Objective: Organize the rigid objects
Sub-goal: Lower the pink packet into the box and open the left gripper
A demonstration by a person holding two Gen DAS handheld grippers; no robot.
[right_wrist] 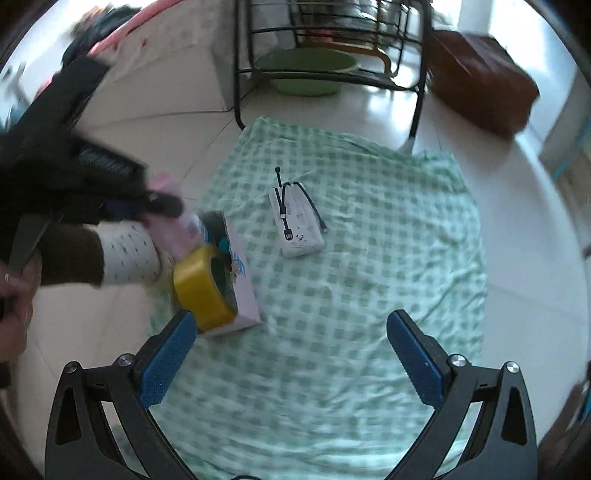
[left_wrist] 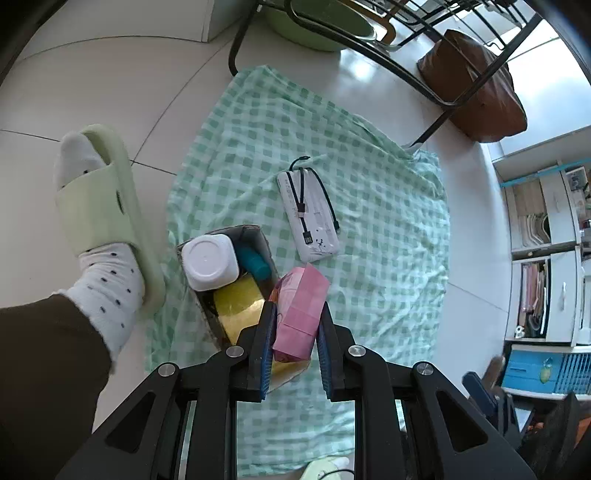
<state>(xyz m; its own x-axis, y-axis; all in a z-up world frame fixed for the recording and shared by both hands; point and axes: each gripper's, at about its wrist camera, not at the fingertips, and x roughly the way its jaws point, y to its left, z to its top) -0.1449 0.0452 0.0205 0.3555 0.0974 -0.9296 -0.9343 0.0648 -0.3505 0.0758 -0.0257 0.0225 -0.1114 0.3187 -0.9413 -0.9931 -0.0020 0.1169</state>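
My left gripper (left_wrist: 295, 325) is shut on a pink box (left_wrist: 300, 314) and holds it just over a small cardboard box (left_wrist: 255, 236) on the green checked cloth (left_wrist: 369, 229). That cardboard box holds a white jar (left_wrist: 210, 261), a teal item (left_wrist: 255, 263) and a yellow tape roll (left_wrist: 238, 302). A white power bank (left_wrist: 308, 216) with black cables lies on the cloth to the right. In the right wrist view my right gripper (right_wrist: 291, 354) stands open above bare cloth (right_wrist: 369, 258), with the tape roll (right_wrist: 199, 288), the cardboard box (right_wrist: 245, 295) and the power bank (right_wrist: 297, 221) ahead of it. The left gripper (right_wrist: 110, 184) shows blurred at left.
A person's foot in a dotted white sock and pale green slipper (left_wrist: 107, 206) rests on the tiled floor beside the cloth. A black metal rack (left_wrist: 406, 55), a green basin (left_wrist: 314, 26) and a brown bag (left_wrist: 476, 88) stand beyond the cloth. Shelves (left_wrist: 546, 258) line the right.
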